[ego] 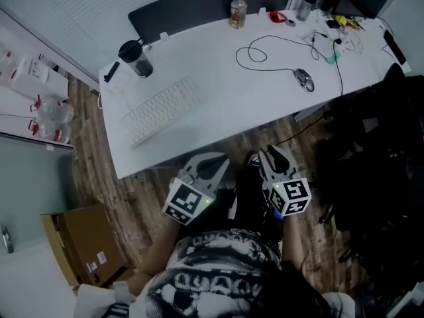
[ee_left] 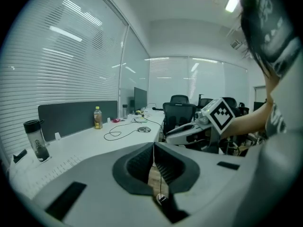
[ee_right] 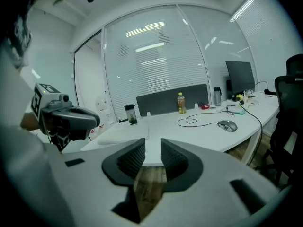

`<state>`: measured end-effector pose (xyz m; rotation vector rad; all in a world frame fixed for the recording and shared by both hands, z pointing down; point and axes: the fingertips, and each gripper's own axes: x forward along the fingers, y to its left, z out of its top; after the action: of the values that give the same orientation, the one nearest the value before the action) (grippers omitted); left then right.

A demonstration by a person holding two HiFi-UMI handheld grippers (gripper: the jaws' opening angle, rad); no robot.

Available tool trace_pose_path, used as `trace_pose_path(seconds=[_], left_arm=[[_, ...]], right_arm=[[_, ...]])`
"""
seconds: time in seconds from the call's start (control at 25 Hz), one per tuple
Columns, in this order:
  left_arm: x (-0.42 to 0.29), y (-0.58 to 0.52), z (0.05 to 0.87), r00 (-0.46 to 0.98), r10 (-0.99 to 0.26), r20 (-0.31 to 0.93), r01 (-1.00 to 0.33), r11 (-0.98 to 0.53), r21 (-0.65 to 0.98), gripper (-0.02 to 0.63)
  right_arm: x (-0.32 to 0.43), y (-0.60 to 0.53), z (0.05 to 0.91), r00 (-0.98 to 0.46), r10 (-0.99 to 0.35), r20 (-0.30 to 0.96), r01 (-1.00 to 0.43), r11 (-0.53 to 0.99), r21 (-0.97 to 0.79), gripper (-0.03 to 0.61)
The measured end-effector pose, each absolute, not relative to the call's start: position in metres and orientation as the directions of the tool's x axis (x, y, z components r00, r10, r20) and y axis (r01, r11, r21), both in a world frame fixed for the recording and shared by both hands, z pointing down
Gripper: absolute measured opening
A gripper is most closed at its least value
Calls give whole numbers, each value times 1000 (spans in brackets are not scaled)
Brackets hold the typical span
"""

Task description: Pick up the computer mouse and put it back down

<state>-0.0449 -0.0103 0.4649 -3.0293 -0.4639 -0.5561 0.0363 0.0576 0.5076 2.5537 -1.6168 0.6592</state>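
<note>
The grey computer mouse (ego: 304, 79) lies on the white desk (ego: 225, 95) toward its right end, its black cable looping behind it. It also shows in the left gripper view (ee_left: 144, 129) and in the right gripper view (ee_right: 227, 125). Both grippers hang over the wooden floor in front of the desk edge, well short of the mouse. My left gripper (ego: 213, 158) (ee_left: 154, 144) has its jaws touching at the tips, with nothing in them. My right gripper (ego: 272, 151) (ee_right: 153, 141) shows a narrow gap between its jaws, and nothing sits in that gap.
A white keyboard (ego: 161, 110) and a dark tumbler (ego: 136, 58) sit on the desk's left half, a yellow bottle (ego: 238, 11) at the back. Cables and small items (ego: 331, 28) clutter the far right. Dark office chairs (ego: 377, 151) stand right, a cardboard box (ego: 83, 244) on the floor left.
</note>
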Motion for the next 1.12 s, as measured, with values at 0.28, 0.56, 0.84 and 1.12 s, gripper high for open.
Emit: trace_pose_path(seconds=[0.28, 0.56, 0.84, 1.12], left_arm=[[-59, -6, 468, 884, 316, 344, 322, -946, 41, 5], [-70, 1, 473, 887, 320, 334, 324, -945, 44, 5], [-75, 13, 481, 887, 321, 331, 324, -945, 46, 5], [-74, 33, 481, 880, 345, 326, 354, -935, 32, 5]], right_arm=[[10, 57, 489, 373, -864, 339, -875, -449, -180, -6], [-12, 55, 490, 315, -887, 339, -907, -386, -169, -6], [-20, 63, 485, 277, -905, 322, -926, -341, -161, -6], [-15, 81, 483, 284, -903, 324, -927, -345, -149, -6]])
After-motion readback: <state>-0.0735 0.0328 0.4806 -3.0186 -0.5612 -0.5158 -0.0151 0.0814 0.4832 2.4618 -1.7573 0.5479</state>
